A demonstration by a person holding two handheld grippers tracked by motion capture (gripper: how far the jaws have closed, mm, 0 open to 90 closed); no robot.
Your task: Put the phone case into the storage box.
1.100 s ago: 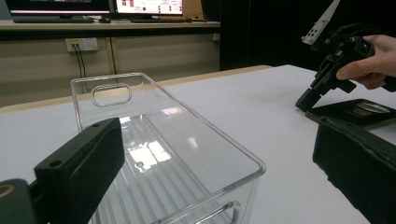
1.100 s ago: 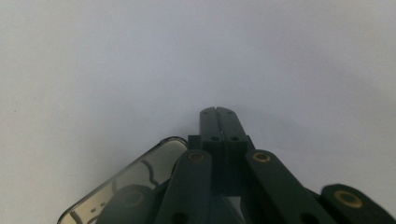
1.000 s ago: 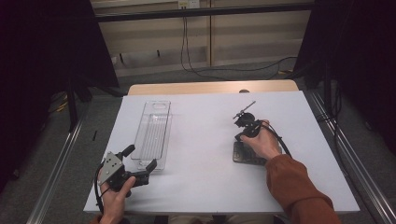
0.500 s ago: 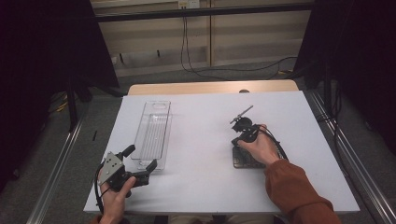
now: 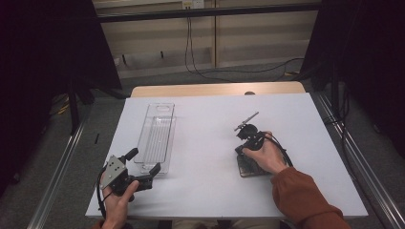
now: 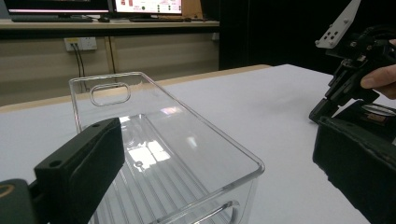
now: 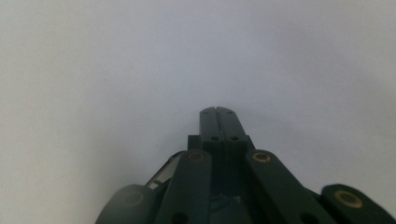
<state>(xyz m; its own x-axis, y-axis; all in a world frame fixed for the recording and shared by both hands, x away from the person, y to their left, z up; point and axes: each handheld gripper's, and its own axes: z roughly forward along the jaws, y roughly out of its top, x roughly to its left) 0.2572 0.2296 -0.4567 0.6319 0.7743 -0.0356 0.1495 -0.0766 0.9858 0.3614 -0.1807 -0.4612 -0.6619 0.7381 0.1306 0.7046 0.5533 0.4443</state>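
Nearest edge of the desk [image 5: 200, 191]: left gripper [image 5: 143, 168] held low in the person's left hand [image 5: 117, 202], grey three-cornered plate on top, cable looping down past the wrist. Its fingers [image 6: 81, 161] stand wide apart, nothing between them. One finger sits just beside the near end of the clear plastic bin [image 5: 156, 138], the other close to that end's corner; cannot tell if either touches it.

Left gripper view looks straight along that bin [image 6: 163, 149]: empty, ribbed floor, oval handle cutout in the far end wall, a second cutout in the near wall. It lies lengthwise, running away from the person, on the left half of the desk.

Right side, a bit further in: right hand [image 5: 265, 155] in a rust-coloured sleeve [image 5: 305, 200] holds the right gripper [image 7: 218, 114] pointing down at the white desk surface. Fingers pressed together, tips meeting, nothing clamped. Under the hand there is a dark flat object [image 5: 248, 167] lying on the desk, touching or just under the gripper body; too small to name. A thin rod sticks up and away from the top of the gripper.

Bin and right hand are well apart, bare white desk between them.

Far side: wooden strip along the desk's back edge, then cables [image 5: 200, 67] on the floor and a pale wall panel. Dark curtains on both sides.
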